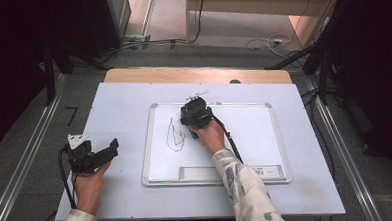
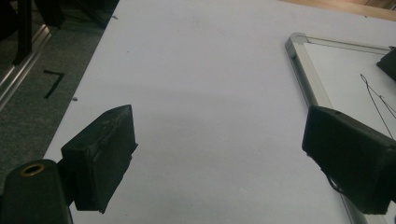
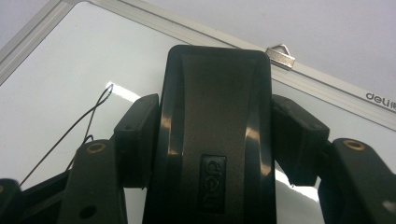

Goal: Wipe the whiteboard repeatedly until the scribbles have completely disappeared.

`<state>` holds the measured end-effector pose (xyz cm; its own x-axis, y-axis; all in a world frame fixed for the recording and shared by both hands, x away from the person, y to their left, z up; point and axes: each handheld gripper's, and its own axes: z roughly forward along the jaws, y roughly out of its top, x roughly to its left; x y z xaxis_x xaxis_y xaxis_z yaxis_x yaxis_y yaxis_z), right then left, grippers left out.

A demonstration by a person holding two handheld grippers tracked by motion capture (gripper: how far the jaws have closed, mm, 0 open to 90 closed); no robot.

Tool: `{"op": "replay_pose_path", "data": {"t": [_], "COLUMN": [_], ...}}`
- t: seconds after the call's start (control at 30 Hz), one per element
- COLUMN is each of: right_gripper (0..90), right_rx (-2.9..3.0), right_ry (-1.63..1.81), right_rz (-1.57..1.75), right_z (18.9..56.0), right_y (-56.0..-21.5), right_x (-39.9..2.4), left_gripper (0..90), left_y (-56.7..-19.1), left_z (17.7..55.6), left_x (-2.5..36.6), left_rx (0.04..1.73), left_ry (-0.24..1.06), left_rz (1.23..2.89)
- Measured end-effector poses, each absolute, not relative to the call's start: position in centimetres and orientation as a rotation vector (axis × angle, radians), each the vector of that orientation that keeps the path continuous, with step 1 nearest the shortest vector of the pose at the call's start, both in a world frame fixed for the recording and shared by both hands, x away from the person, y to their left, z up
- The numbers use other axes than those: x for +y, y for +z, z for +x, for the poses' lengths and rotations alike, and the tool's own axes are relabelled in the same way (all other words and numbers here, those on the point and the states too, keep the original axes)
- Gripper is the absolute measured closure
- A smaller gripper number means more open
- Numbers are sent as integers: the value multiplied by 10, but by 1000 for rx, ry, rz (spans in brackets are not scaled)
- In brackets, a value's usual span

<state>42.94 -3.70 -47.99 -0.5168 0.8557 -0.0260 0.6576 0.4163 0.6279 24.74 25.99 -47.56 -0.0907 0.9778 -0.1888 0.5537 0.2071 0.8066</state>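
A whiteboard with a silver frame lies on the table, bearing a thin black scribble on its left half. My right gripper sits over the board's upper middle, shut on a black eraser marked "deli", just right of the scribble. My left gripper rests on the white sheet left of the board, open, with nothing between its fingers. The board's top-left corner shows in the left gripper view.
A white sheet covers the wooden table. A grey strip lies along the board's bottom edge. Metal rails, cables and dark stands surround the table on the floor.
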Motion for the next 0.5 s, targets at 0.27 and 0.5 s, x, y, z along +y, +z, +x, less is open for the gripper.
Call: {"op": "replay_pose_path", "data": {"t": [0.27,0.5], "right_gripper": [369,371], "right_rx": [2318,2330], "right_ry": [849,827], "right_rz": [1322,1298], "right_z": [428,428], "right_y": [-482,-481], "right_x": [-35,-39], "left_gripper": [99,99], "left_y": [-474,-476], "left_z": [247,248], "left_x": [259,261], "left_rx": [1743,1753], "left_ry": [728,722], "left_rz": [1435,1438]}}
